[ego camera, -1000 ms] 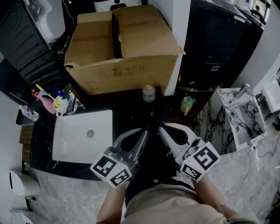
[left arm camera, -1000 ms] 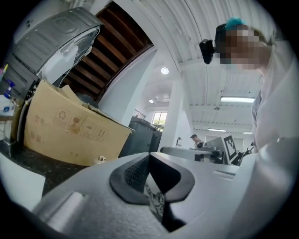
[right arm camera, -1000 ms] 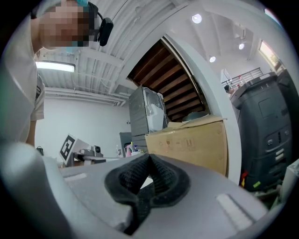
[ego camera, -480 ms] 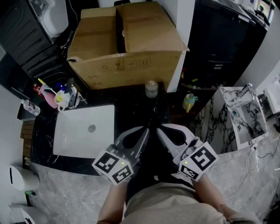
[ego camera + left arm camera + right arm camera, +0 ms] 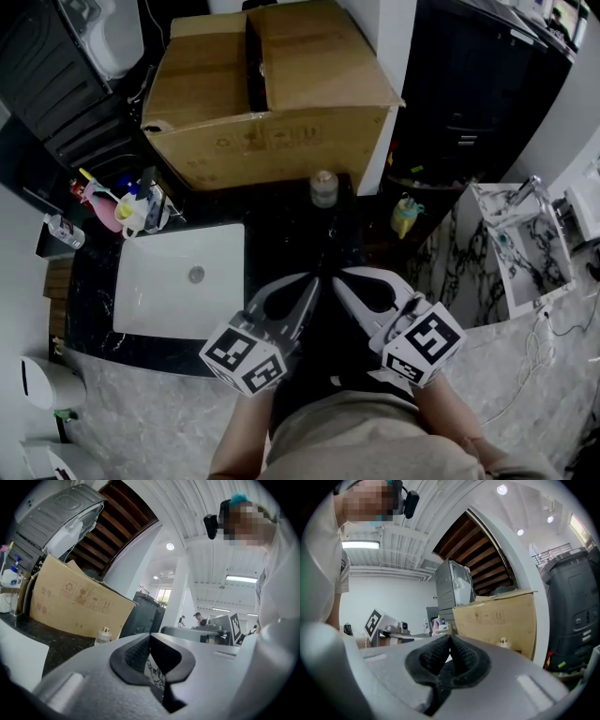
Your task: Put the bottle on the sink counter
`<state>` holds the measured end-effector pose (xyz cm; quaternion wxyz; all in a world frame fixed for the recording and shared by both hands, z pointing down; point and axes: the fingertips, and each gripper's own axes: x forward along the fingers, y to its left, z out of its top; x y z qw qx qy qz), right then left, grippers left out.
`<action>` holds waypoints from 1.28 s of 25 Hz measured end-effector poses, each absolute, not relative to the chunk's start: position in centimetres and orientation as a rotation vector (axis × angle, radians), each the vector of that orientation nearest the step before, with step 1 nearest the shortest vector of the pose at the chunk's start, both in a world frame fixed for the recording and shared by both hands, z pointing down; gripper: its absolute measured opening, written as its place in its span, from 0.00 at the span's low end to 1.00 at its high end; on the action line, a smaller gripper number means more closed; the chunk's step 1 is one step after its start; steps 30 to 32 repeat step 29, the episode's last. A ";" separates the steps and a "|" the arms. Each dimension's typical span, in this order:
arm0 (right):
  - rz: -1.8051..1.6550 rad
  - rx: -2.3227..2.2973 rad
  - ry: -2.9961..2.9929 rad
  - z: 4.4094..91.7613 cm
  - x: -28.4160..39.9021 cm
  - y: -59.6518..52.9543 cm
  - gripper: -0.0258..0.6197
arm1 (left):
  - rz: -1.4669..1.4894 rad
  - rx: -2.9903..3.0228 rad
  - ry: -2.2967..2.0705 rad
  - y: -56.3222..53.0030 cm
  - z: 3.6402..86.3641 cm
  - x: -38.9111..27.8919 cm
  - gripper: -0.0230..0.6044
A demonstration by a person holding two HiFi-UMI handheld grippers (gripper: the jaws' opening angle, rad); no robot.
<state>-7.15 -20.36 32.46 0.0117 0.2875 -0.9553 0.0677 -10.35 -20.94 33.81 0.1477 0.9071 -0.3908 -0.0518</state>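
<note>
The left gripper and right gripper are both closed tight, holding nothing. The small pale capped bottle stands ahead of them on the black stone sink counter. Placing looks finished, so the next move is only to keep clear.

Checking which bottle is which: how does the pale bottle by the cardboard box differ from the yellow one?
Colour: the pale bottle is whitish, the yellow bottle yellow with a greenish top. Place: the pale bottle stands on the dark counter before the cardboard box, the yellow bottle past the counter's right end. Both stand upright.
</note>
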 end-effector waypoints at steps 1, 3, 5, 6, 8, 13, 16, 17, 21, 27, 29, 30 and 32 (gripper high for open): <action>0.210 0.895 -2.979 32.4 -7.2 -20.4 0.04 | -0.148 2.607 -1.128 -21.0 33.8 -10.5 0.05; 0.207 0.894 -2.975 32.5 -7.2 -20.4 0.04 | -0.147 2.601 -1.135 -21.1 33.9 -10.8 0.05; 0.197 0.884 -2.969 32.5 -7.3 -20.4 0.04 | -0.152 2.600 -1.138 -21.2 34.1 -10.9 0.05; 0.191 0.875 -2.968 32.6 -7.4 -20.4 0.04 | -0.152 2.599 -1.139 -21.2 34.1 -11.0 0.05; 0.181 0.858 -2.968 32.6 -7.5 -20.2 0.04 | -0.150 2.597 -1.137 -21.1 34.3 -10.9 0.05; 0.176 0.830 -2.972 32.7 -7.6 -20.0 0.04 | -0.119 2.590 -1.114 -20.9 34.8 -10.5 0.05; 0.171 0.817 -2.968 32.6 -7.7 -20.0 0.04 | -0.115 2.591 -1.104 -20.8 35.1 -10.5 0.05; 0.171 0.813 -2.967 32.6 -7.7 -19.9 0.04 | -0.112 2.591 -1.104 -20.7 35.1 -10.6 0.05; 0.162 0.768 -2.961 32.9 -8.0 -19.4 0.04 | -0.104 2.582 -1.108 -20.6 35.1 -10.9 0.05; 0.128 0.746 -2.937 33.1 -7.3 -19.4 0.04 | -0.093 2.577 -1.092 -20.4 35.5 -10.7 0.05; 0.107 0.754 -2.925 32.9 -6.7 -19.7 0.04 | -0.089 2.578 -1.094 -20.3 35.6 -10.7 0.05; 0.107 0.754 -2.925 32.9 -6.7 -19.7 0.04 | -0.089 2.578 -1.094 -20.3 35.6 -10.7 0.05; 0.107 0.754 -2.925 32.9 -6.7 -19.7 0.04 | -0.089 2.578 -1.094 -20.3 35.6 -10.7 0.05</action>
